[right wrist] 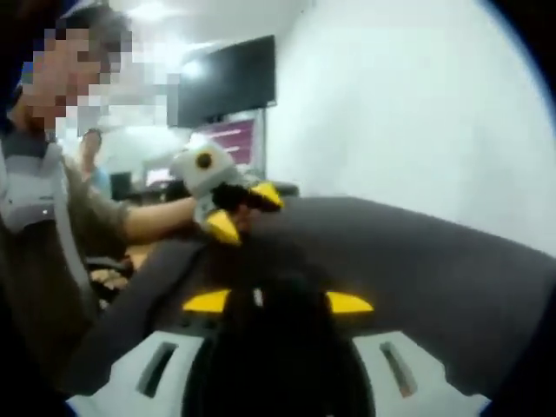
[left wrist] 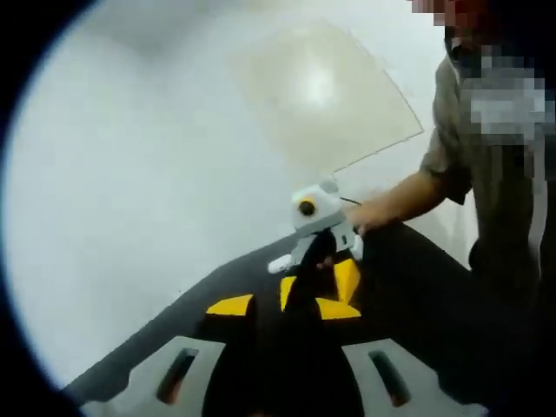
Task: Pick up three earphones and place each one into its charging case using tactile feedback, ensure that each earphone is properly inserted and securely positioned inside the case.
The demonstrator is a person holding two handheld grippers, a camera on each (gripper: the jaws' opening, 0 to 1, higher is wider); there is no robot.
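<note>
On dark mat (left wrist: 417,287), white wall (left wrist: 156,174)

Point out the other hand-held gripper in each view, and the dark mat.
Right hand-held gripper (left wrist: 334,261), left gripper view: between its yellow fingertips.
Left hand-held gripper (right wrist: 248,211), right gripper view: between its yellow fingertips.
Dark mat (right wrist: 417,252), right gripper view: bare surface.

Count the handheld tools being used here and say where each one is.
2. The left tool is at the far side of the dark table. The right tool rises from the bottom of the right gripper view, facing it. No others seem hidden.
</note>
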